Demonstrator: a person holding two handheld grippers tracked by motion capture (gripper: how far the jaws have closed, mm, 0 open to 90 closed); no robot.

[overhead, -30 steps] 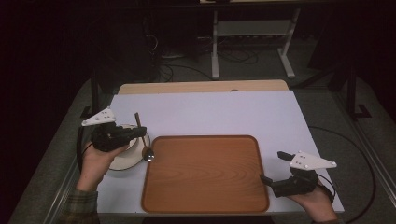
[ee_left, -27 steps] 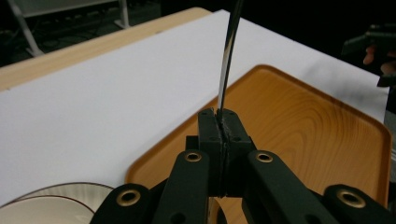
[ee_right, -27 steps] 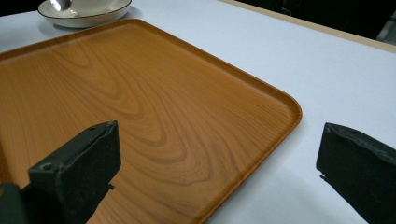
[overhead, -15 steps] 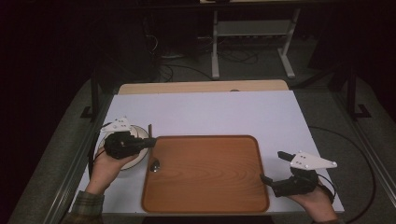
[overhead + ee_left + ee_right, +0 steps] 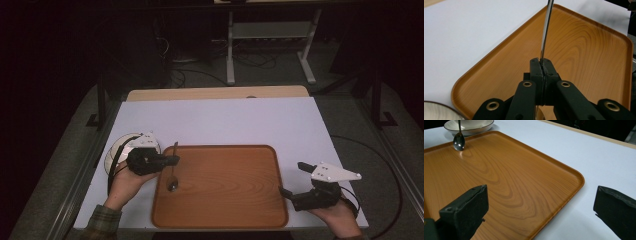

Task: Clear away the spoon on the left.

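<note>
Your left tool (image 5: 167,160) pinches the slim metal spoon's (image 5: 173,170) handle, bowl downward for placing on the brown wooden tray (image 5: 225,210) (right tool (image 5: 292,181) gapes, empty).

Your spoon (image 5: 458,140): polished metal, mirror-bright bowl and slim glossy handle. Your tray (image 5: 225,200): wood-grain finish, smooth with a soft sheen, possibly a laminate rather than solid wood. Your table cover (image 5: 225,120): matt, pale, even sheet, paper-like or plastic, hard to tell from here. Your bowl (image 5: 474,127): glazed white ceramic with a dark rim line. Your left gripper (image 5: 541,62): matt black plastic jaws, brass-coloured metal rivets. Your sleeve (image 5: 102,222): checked woven cloth.
</note>
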